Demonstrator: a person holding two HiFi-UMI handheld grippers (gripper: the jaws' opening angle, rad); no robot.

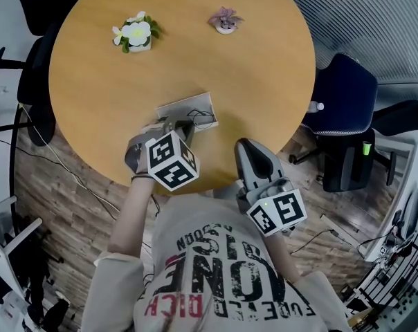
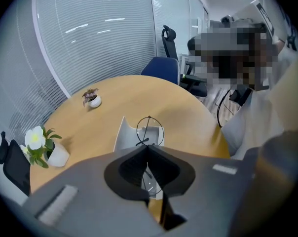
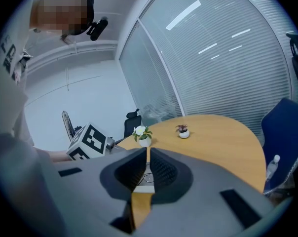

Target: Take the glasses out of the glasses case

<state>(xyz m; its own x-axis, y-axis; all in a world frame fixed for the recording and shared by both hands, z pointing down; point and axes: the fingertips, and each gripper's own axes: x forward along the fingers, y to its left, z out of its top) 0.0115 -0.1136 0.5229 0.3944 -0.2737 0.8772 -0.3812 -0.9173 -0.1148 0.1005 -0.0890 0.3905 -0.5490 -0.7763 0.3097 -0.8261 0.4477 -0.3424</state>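
An open pale glasses case [image 1: 187,108] lies on the round wooden table [image 1: 264,68], near its front edge. My left gripper [image 1: 188,124] points steeply down over the case and is shut on thin wire-framed glasses [image 1: 203,120]. In the left gripper view, one round lens [image 2: 149,130] stands just past the closed jaw tips of the left gripper [image 2: 148,146], above the case [image 2: 123,135]. The right gripper [image 1: 245,144] hovers at the table's front edge to the right of the case, shut and holding nothing. In its own view the right gripper [image 3: 147,150] faces the case [image 3: 146,185].
A white pot with a pale flower [image 1: 135,33] and a small pot with a pinkish plant [image 1: 225,21] stand at the far side of the table. A blue chair [image 1: 344,95] is at the right and a black chair [image 1: 36,95] at the left.
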